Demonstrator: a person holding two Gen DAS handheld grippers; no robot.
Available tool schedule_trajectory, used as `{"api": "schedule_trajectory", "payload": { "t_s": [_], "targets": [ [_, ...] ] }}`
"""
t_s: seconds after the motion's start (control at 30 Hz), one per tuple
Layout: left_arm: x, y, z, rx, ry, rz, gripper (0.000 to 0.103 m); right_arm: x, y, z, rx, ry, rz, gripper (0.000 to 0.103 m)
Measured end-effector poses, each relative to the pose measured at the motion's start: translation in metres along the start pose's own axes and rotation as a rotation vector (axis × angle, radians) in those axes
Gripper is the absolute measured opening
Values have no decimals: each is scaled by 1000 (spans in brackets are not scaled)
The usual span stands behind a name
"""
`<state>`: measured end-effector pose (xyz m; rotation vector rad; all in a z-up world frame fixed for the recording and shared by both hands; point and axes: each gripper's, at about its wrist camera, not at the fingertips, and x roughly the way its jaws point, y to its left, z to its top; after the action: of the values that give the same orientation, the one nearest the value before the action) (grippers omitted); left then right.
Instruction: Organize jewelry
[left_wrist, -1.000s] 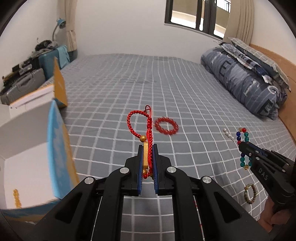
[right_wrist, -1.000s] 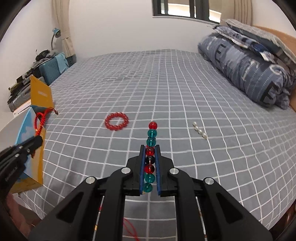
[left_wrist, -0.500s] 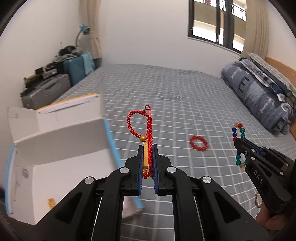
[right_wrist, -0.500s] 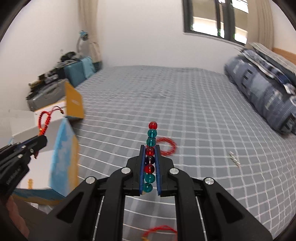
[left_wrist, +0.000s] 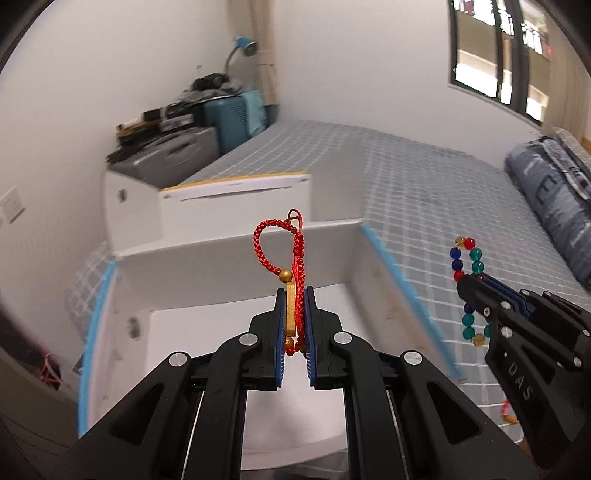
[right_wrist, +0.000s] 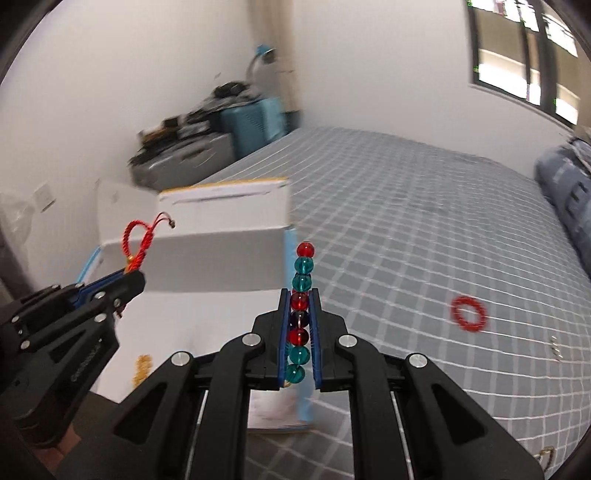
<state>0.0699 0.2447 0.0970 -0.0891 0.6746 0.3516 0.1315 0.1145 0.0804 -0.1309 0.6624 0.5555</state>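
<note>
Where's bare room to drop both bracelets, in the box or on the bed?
The white box floor is mostly bare ahead of the left gripper; only a small gold piece lies near its front. The bedspread is open beyond the red bead ring. It's tighter around that ring and the small pearls.
</note>
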Motion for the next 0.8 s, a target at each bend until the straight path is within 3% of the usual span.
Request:
{"api": "schedule_trajectory", "payload": {
  "t_s": [0.13,0.23,0.57,0.8],
  "targets": [
    [13,39,-2,-31,68,79,8,19,33,1,-53,63,17,9],
    [23,64,-4,-71,126,95,8,35,48,2,-75,112,18,9],
    [53,93,-12,-131,289,57,8,79,60,-14,-92,304,31,9],
    [63,97,-17,-155,344,32,8,96,61,-20,-93,360,-16,9]
  ]
}}
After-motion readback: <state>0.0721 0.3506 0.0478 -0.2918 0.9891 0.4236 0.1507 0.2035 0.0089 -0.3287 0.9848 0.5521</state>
